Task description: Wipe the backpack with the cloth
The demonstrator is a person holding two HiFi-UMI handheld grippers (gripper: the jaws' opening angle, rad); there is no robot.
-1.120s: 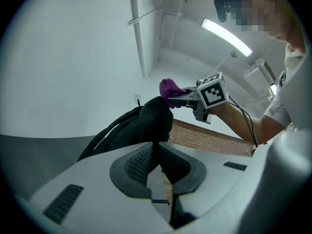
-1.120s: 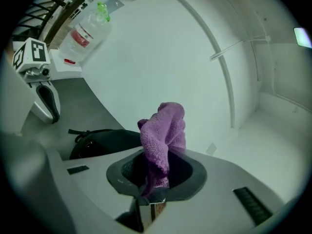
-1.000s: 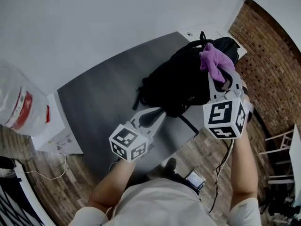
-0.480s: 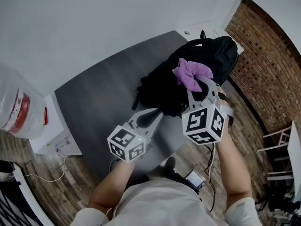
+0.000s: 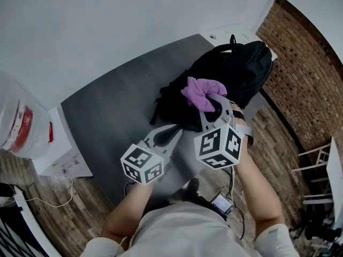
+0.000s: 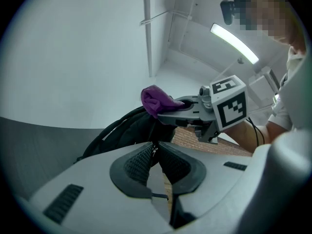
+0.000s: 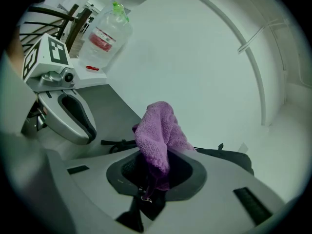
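Right gripper point(image 5: 210, 105) clamps cloth point(image 5: 199, 90) — seemingly touching backpack point(image 5: 242, 68).

Black backpack point(image 5: 236, 71) lies on grey table point(image 5: 112, 108). Right gripper point(image 5: 213, 105) clamps purple cloth point(image 5: 201, 91), bunched against the backpack's front middle. Left gripper point(image 5: 176, 131) sits just off the backpack's lower-left edge, jaws together, tips pointing at it. Clear water bottle point(image 5: 21, 123) well left of backpack.
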